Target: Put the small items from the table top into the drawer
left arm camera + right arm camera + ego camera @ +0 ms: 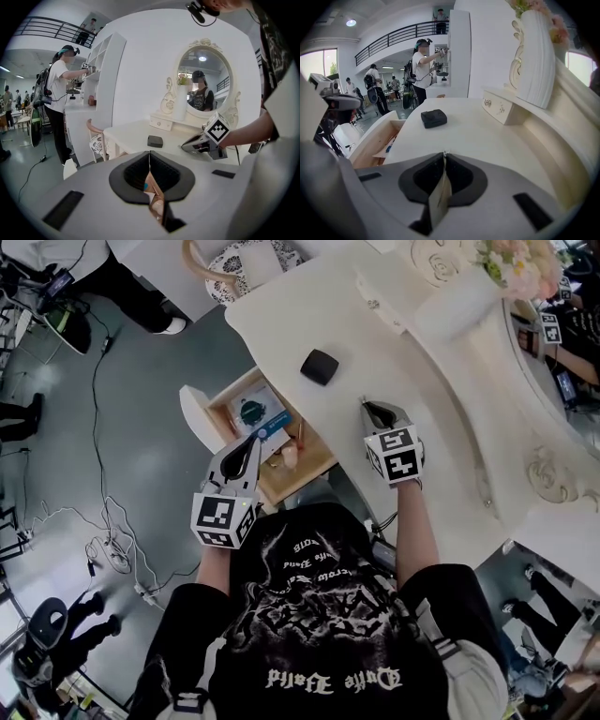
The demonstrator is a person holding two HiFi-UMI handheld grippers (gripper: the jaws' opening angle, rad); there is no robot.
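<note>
Black box [320, 367] sits on the table [441, 409], ahead of the closed, empty right tool [375, 409]; left tool [251, 442] likewise closed.

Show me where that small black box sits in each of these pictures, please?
Head view: the black box lies upper centre.
Left gripper view: black box at centre.
Right gripper view: black box above centre, slightly left.
Shared landmark: the white table top under it.

The person's black T-shirt [323, 615] is carrying white gothic lettering, appearing upside down in the head view and proving too ornate to read reliably.
</note>
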